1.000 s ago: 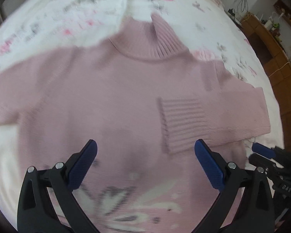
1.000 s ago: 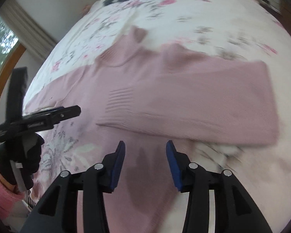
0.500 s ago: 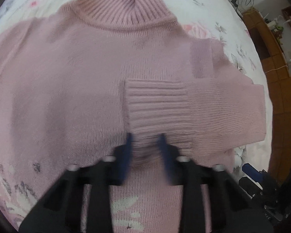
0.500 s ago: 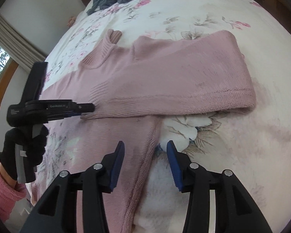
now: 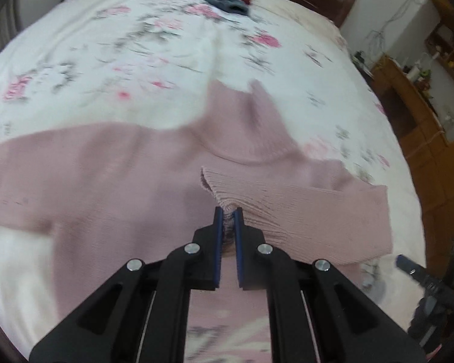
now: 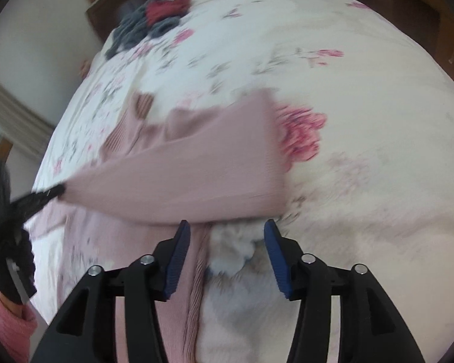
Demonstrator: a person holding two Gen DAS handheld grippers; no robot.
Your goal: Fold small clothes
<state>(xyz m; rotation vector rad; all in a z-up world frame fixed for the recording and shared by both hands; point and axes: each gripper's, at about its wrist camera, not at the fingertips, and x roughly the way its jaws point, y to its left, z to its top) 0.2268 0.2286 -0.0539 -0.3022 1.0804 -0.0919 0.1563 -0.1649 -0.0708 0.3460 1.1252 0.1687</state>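
Sweater, pink, lies spread on the floral bed. Its folded sleeve cuff, flat half a second ago, is now pinched and lifted by the left gripper, jaws clenched on the ribbing. The right gripper hovers over the sweater's side edge, jaws now wider, holding nothing. Gloved hand grips the left tool.

The left gripper is pinching tight at lower centre; the right gripper is hovering with jaws spread wide.
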